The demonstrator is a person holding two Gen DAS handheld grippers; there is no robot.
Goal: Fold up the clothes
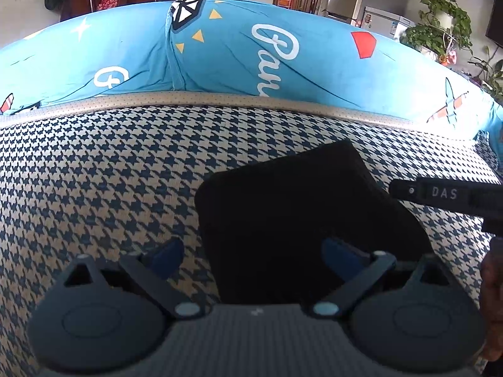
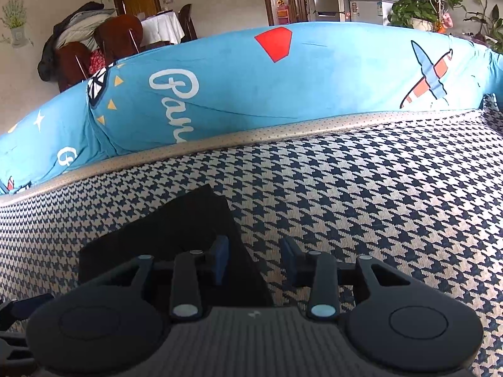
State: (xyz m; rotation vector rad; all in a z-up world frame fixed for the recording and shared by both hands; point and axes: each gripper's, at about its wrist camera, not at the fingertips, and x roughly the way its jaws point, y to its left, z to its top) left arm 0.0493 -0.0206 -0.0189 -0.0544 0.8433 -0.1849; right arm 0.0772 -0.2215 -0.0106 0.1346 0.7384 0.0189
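Left wrist view: left claw [image 1: 253, 253] hangs low over a houndstooth seat cushion [image 1: 94, 172], its blue fingertips [image 1: 169, 253] wide apart with nothing pressed between them.
Left claw and cloth: the right-side pad sits over the near part of a black folded garment [image 1: 283, 207]; the left-side pad is over bare houndstooth fabric at 9 o'clock of the garment.
Garment place: it lies flat on the cushion, a dark, roughly square shape, from the centre of this view toward 3 o'clock; its folds are too dark to make out.
Other tool: a black bar marked "DAS" [image 1: 446, 194], part of the right claw's body, comes in from 3 o'clock above the garment's right edge.
Right wrist view: right claw [image 2: 254, 262] stands partly apart, gripping nothing; the garment's right edge [image 2: 188, 229] runs between its pads, with the left pad over black cloth and the right pad over houndstooth.
Garment from here: it fills the area from centre to 8 o'clock.
Cushion edge: a tan perforated trim [image 2: 220, 139] runs along the far side at 12 o'clock.
Beyond the trim: a blue printed cover [image 2: 314, 78] with white script, a red shape and a plane.
Room behind: wooden chairs [image 2: 116, 37] at 10 o'clock, potted plants [image 2: 424, 3] at 2 o'clock.
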